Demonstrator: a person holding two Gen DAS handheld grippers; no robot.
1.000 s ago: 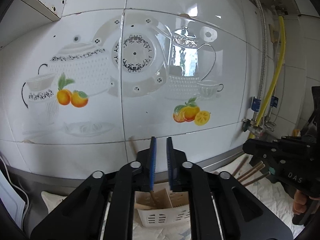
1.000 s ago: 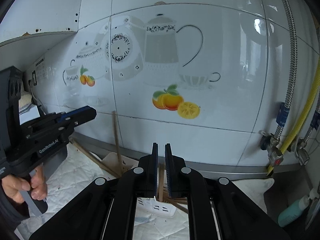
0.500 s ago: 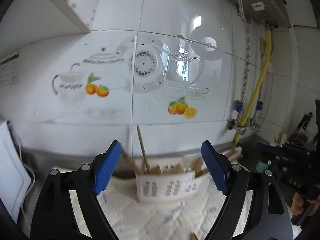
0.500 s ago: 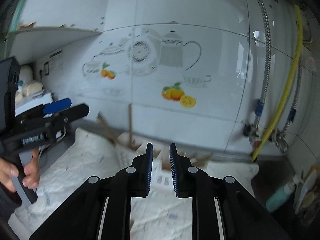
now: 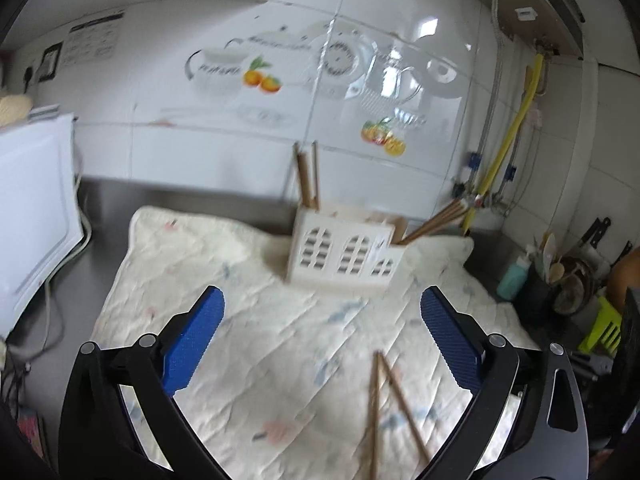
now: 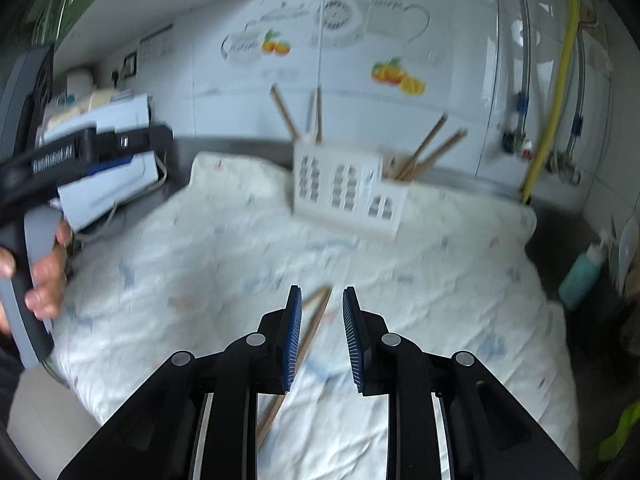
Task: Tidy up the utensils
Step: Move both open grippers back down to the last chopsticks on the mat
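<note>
Left gripper (image 5: 322,328) fingers wide apart, holding nothing; right gripper (image 6: 319,338) fingers at a narrow gap, nothing between them; loose chopsticks (image 5: 384,408) lie crossed on the quilted cloth (image 5: 240,280) near its front edge, right of centre, just ahead of the right gripper's left finger in the right wrist view; white holder (image 5: 346,250) stands toward the cloth's back edge against the tiled wall (image 5: 200,140), with some chopsticks upright in its left compartment and several leaning out of the low right one; step in hand looks like picking up the loose pair; right gripper is the nearer one, so I'd use it; the gap looks enough for thin sticks, but centre it over the point where they cross so both get caught; come down square to the cloth, close firmly, avoid pinching fabric; both views are motion-blurred, so slow down before closing; risk: one stick slips free or the pair scissors on lift.
</note>
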